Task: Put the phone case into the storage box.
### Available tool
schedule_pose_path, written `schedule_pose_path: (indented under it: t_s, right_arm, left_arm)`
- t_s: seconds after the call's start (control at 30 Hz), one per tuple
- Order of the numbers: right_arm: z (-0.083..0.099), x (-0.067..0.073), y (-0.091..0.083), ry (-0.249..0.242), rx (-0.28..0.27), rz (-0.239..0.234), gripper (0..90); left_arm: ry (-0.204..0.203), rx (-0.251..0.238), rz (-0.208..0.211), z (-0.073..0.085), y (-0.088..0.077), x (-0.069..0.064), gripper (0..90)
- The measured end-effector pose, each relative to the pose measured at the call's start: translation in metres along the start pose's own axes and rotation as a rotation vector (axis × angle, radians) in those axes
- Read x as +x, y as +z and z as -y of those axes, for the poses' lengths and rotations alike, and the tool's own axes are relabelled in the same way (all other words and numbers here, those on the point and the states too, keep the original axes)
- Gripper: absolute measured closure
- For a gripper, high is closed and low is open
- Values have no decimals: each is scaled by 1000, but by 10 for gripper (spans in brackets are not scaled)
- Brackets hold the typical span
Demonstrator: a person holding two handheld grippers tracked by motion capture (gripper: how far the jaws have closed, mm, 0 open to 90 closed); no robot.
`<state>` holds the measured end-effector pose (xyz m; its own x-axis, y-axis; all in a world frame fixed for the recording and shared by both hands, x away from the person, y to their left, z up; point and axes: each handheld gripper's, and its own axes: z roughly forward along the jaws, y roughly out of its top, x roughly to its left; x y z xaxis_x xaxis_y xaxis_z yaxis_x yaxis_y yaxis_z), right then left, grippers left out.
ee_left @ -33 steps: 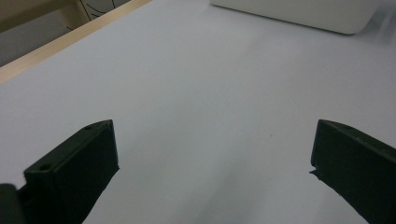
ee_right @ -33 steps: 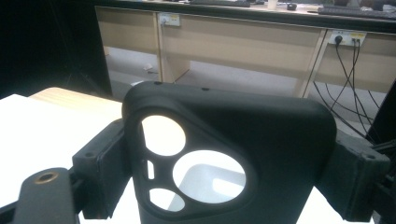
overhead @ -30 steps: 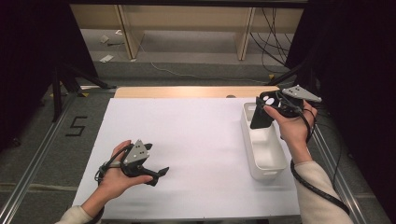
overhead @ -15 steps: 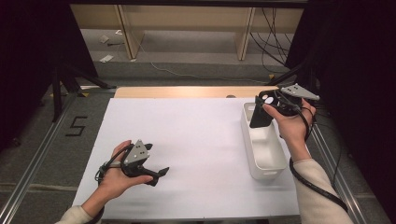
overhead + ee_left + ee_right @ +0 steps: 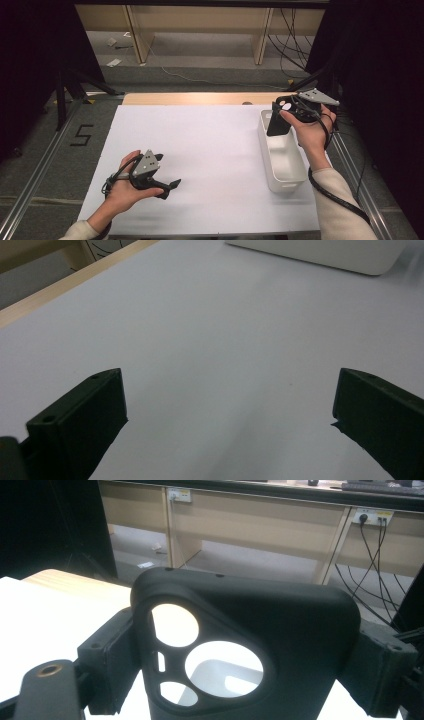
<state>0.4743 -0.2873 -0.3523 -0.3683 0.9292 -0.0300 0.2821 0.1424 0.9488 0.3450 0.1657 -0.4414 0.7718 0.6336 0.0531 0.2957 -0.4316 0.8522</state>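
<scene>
A black phone case [image 5: 278,121] with round camera cut-outs hangs upright over the far end of a white rectangular bin [image 5: 285,181]. My right gripper [image 5: 286,111] is shut on it. In the right gripper view the phone case [image 5: 300,630] sits clamped between the two jaws of the right gripper [image 5: 247,652], and the bin's inside [image 5: 220,669] shows through a cut-out. My left gripper [image 5: 169,186] lies low over the white table at the front left. In its own view the left gripper [image 5: 227,405] stands open with bare table between the jaws.
The white table top [image 5: 210,145] has a wooden strip [image 5: 190,98] along its far edge. The bin's side [image 5: 320,252] shows at the top of the left gripper view. Metal rails [image 5: 35,170] run along both sides. Floor, cables and wooden legs lie beyond the table.
</scene>
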Motion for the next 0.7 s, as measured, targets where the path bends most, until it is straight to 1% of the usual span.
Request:
schedule_pose_path:
  t_s: [0.7]
  right_arm:
    - [0,-3,9,0,11,8,160]
  left_arm:
    - [1,1,0,0,0,0,2]
